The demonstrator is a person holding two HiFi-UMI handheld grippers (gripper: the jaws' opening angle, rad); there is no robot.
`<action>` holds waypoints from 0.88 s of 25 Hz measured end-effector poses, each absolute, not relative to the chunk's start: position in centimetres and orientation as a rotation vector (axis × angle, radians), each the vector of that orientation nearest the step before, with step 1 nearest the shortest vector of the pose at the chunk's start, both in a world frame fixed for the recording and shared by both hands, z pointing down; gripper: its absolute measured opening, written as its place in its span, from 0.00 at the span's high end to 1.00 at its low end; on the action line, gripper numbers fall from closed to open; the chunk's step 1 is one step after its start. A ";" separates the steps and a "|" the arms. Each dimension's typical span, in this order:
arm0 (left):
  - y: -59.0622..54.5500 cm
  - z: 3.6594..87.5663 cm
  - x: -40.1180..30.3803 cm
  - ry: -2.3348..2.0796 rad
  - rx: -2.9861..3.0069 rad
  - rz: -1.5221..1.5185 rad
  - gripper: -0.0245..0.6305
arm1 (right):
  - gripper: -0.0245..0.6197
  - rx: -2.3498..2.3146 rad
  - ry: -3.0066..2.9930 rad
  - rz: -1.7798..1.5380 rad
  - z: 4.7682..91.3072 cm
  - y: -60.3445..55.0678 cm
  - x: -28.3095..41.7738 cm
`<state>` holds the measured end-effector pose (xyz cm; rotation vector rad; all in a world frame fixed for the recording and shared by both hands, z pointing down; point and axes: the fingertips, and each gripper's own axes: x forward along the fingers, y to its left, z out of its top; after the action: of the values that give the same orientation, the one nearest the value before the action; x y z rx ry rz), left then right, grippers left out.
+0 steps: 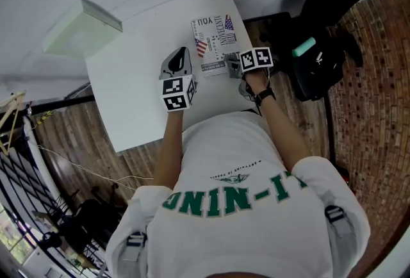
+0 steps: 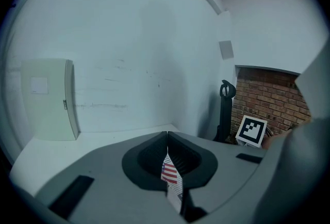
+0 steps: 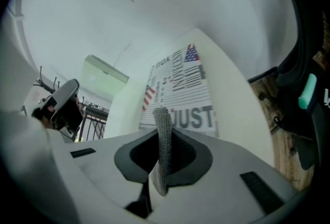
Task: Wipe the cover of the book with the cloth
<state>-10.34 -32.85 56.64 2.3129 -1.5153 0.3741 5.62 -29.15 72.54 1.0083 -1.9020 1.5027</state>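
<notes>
The book [image 1: 215,43], its white cover printed with text and flags, lies near the far right of the white table [image 1: 138,88]. My left gripper [image 1: 185,54] is at the book's left edge. In the left gripper view it [image 2: 167,135] is shut, with a flag-printed corner of the book [image 2: 170,172] between the jaws. My right gripper [image 1: 232,65] sits at the book's near edge. It [image 3: 162,130] is shut on a grey cloth [image 3: 164,150] that sticks up out of the jaws, above the cover [image 3: 180,91].
A pale green box [image 1: 82,28] lies at the table's far left corner. A black chair with a bag [image 1: 320,46] stands just right of the table on a brick-patterned floor. The wall runs behind the table.
</notes>
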 end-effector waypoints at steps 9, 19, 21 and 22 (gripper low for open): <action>-32.3 56.8 -13.0 -1.570 2.266 0.378 0.94 | 0.91 0.572 -1.943 1.296 73.6 -25.6 -6.3; -32.8 57.4 -13.0 -1.553 2.268 0.387 0.94 | 0.91 0.858 -1.879 1.394 74.3 -27.1 2.9; -32.9 57.4 -12.3 -1.537 2.282 0.388 0.94 | 0.91 0.948 -1.844 1.391 74.3 -27.3 6.1; -32.9 57.4 -12.0 -1.529 2.289 0.388 0.94 | 0.91 0.984 -1.830 1.386 74.3 -27.3 7.4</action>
<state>-12.01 -32.94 57.38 2.2891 -1.5288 0.3881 7.37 -27.28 74.26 0.9843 -1.8297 1.3858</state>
